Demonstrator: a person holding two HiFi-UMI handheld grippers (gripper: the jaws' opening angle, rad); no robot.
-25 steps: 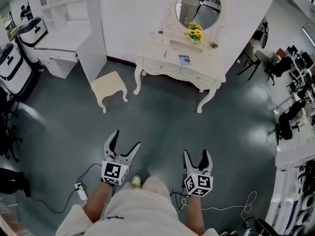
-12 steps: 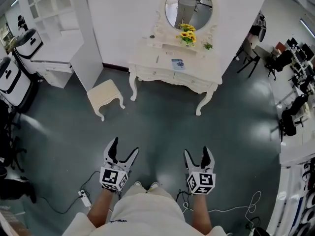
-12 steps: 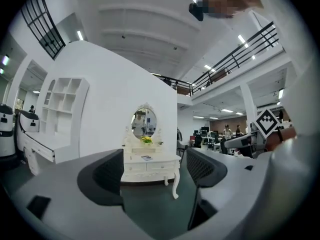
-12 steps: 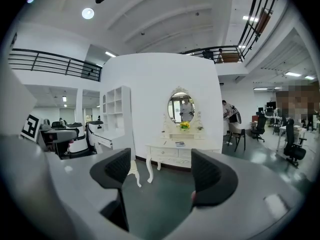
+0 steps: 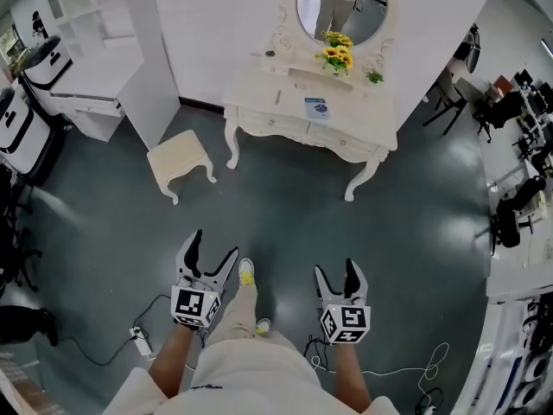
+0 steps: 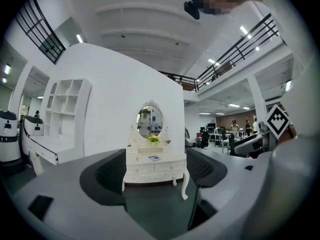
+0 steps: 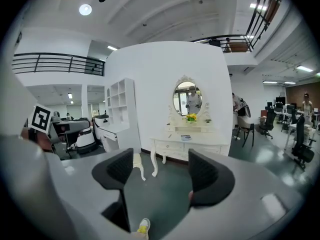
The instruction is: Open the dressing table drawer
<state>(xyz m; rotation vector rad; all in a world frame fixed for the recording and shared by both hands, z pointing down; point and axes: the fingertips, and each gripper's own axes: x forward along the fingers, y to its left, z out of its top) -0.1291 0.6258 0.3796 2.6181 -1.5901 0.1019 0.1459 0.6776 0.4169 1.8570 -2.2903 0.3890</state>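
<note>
Stool beside dressing table | left tool wide, empty | right tool open, just narrowing, empty

Cream stool near white shelf unit; yellow flowers; power strip on dark floor; office chairs far right.

A cream-white dressing table with a carved, scalloped front and four curved legs is seen standing upright on the dark green floor, its back set against a white wall. An oval mirror in an ornate frame is carried upright at the back of its top, above a low raised shelf. Two drawers are set side by side in the front, named as seen in the head view, the left drawer and the right drawer, and both are pushed in flush with the front.
</note>
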